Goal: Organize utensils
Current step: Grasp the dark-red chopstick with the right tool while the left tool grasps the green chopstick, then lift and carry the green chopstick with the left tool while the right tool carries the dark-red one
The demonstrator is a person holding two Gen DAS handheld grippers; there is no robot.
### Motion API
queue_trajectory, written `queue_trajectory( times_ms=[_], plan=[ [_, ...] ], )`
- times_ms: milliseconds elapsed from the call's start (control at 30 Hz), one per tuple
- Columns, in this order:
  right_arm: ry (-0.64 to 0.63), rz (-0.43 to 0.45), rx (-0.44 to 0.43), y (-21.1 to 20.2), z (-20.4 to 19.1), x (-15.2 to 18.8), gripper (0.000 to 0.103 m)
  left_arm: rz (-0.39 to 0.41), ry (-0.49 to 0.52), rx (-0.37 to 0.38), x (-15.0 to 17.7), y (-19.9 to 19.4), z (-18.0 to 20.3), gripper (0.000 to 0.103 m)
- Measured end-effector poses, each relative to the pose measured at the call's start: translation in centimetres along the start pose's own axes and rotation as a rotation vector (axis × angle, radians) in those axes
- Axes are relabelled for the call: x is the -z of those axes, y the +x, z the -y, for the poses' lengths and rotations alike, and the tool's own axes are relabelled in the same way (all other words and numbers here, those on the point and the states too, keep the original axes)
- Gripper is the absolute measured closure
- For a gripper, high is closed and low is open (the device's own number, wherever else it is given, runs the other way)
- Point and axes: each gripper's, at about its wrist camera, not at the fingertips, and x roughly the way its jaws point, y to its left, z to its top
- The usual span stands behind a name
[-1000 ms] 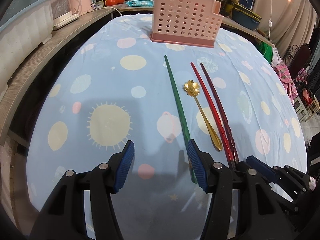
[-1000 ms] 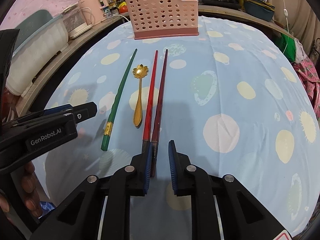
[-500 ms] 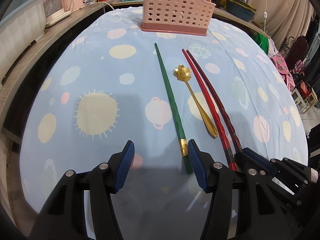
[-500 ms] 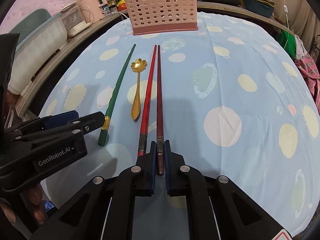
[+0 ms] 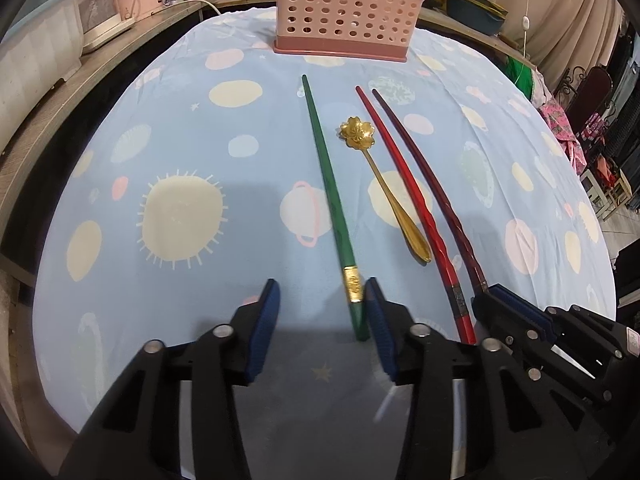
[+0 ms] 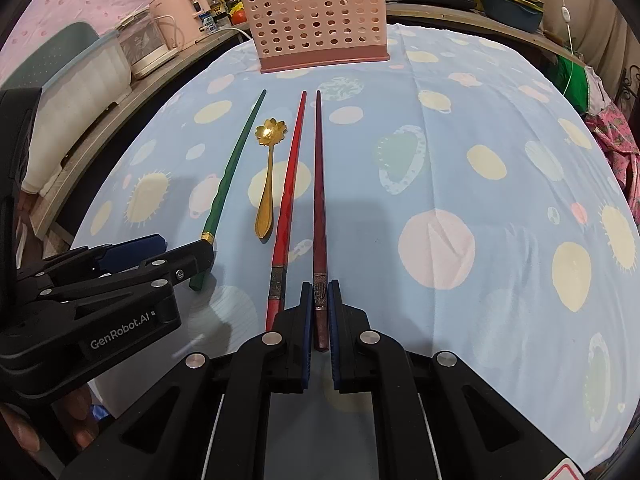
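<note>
Right gripper point(image 6: 320, 308) clamped on the thick end of the dark maroon chopstick point(image 6: 319, 208), tip pointing to 12 o'clock toward the pink holder point(image 6: 320, 20) at the far edge of the worktop point(image 6: 460, 160). Just beside it at 9 o'clock, the red chopstick point(image 6: 289, 196), then the gold flower spoon point(image 6: 267, 184), then the green chopstick point(image 6: 230, 176), all flat on the spotted blue cloth. Left gripper point(image 5: 322, 308) jaws parted and just closing in, the green chopstick's gold-banded end point(image 5: 352, 284) between them, close against the right pad point(image 5: 374, 312), well clear of the left pad.
</note>
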Motion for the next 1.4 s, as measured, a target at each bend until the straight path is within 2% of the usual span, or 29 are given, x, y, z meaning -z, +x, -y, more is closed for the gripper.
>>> queue_trajectory(
  times_ms=[367, 600, 800, 1067, 1400],
  plan=[
    [0.000, 0.000, 0.000, 0.0, 0.0, 0.0, 0.096, -0.001, 0.014, 0.030, 0.1, -0.1, 0.2, 0.095],
    [0.008, 0.004, -0.007, -0.4, 0.2, 0.1, 0.096, 0.000, 0.005, 0.042, 0.2, -0.5, 0.0, 0.095],
    [0.029, 0.050, -0.017, -2.3, 0.7, -0.1, 0.096, 0.031, -0.025, 0.047, -0.1, -2.1, -0.9, 0.096],
    [0.066, 0.146, -0.047, -5.8, 1.3, -1.9, 0.096, 0.129, -0.065, 0.066, -2.0, -6.1, -2.0, 0.096],
    [0.111, 0.302, -0.100, -10.6, 2.6, -6.7, 0.096, 0.271, -0.082, 0.081, -6.8, -10.9, -2.7, 0.096]
  ],
)
